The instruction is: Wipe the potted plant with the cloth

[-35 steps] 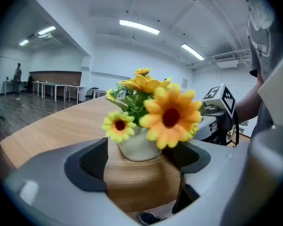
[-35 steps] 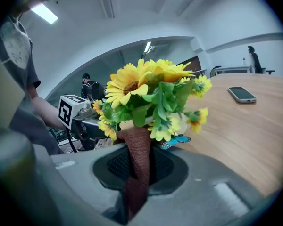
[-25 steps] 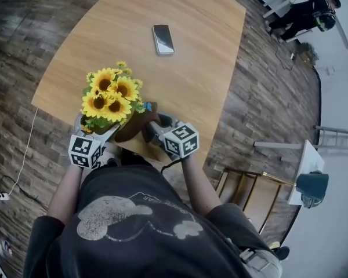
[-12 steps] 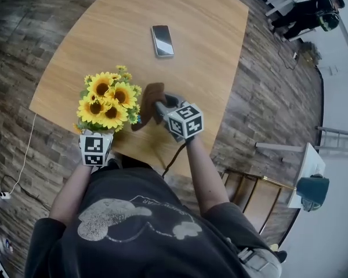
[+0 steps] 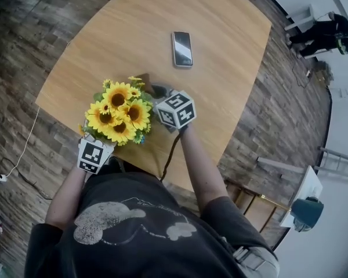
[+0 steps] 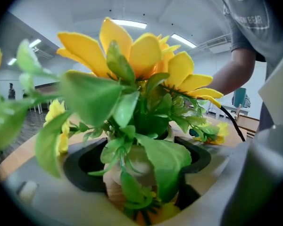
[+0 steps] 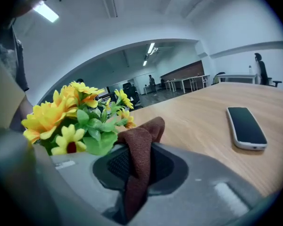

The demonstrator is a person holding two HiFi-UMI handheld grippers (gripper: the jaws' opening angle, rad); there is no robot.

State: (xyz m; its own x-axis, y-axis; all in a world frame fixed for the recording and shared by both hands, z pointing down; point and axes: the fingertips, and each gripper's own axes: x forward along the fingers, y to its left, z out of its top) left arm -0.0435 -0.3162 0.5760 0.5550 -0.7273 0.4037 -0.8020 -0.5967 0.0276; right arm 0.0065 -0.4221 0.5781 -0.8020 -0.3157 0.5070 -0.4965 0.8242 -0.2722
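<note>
The potted plant [image 5: 120,112], a bunch of yellow sunflowers with green leaves, stands near the table's near edge. Its pale pot [image 6: 132,171] sits between the jaws of my left gripper [image 6: 137,159]. Those jaws have just been closing and now press on the pot. The left marker cube [image 5: 93,154] shows just below the flowers. My right gripper [image 7: 139,166] is shut on a brown cloth [image 7: 140,145] that sticks up from its jaws. It sits right beside the blooms [image 7: 68,114], on their right and far side. The right marker cube [image 5: 175,110] hides most of the cloth from above.
A phone [image 5: 182,48] lies face up on the wooden table [image 5: 232,91], further out; the right gripper view has the phone [image 7: 245,127] to its right. The table's near edge runs just under my hands. A person [image 5: 327,30] sits far off at the back right.
My right gripper has carried the cloth from the near right of the pot up to the far right side of the flowers. The left gripper has stayed at the pot.
</note>
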